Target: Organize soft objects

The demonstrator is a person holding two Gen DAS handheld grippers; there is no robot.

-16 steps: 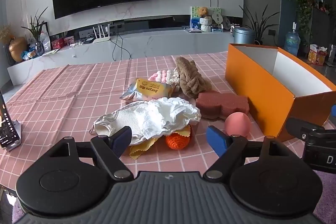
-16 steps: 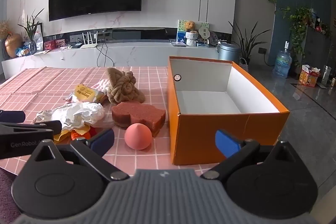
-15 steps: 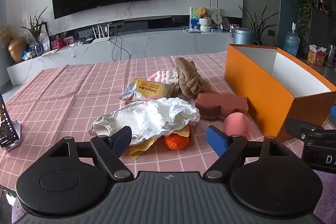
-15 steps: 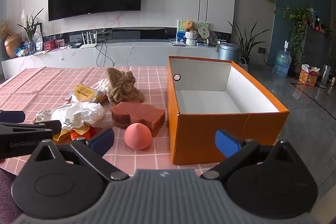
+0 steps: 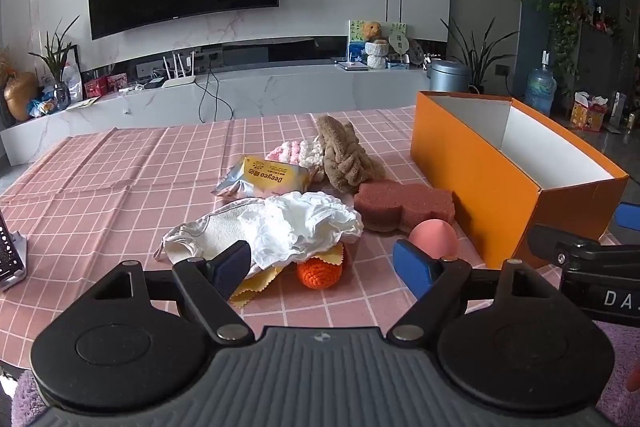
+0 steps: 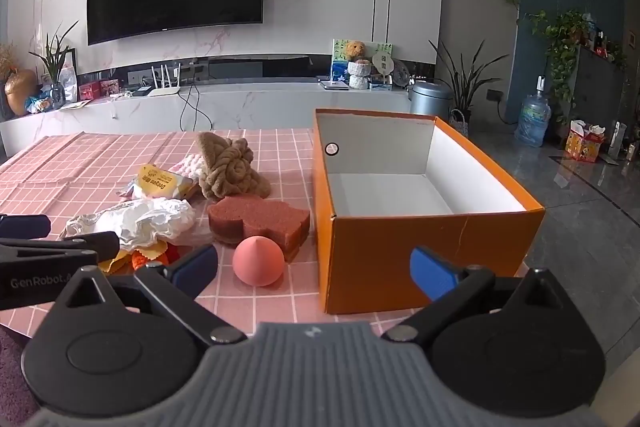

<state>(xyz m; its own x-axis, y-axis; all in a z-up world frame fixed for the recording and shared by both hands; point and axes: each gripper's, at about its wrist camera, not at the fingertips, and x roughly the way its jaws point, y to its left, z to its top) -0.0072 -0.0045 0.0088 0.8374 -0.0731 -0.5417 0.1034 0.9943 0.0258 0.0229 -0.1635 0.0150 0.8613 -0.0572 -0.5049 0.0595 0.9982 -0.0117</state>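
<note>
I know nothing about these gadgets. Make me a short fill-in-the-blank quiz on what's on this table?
1. The orange box holds ____ so far.
2. The pink egg-shaped ball lies just in front of the reddish-brown ____.
3. The crumpled white cloth partly covers an orange ____ ball.
4. Both the left gripper and right gripper are ____.

Answers: nothing; sponge; crocheted; open

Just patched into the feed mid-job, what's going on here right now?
A person holds two tools over a pink checked tablecloth; both are open and empty. The left tool hovers near the white cloth and orange crochet ball. The right tool faces the pink egg-shaped sponge and the orange box. The box looks empty, so none of the soft items appears sorted yet.
</note>
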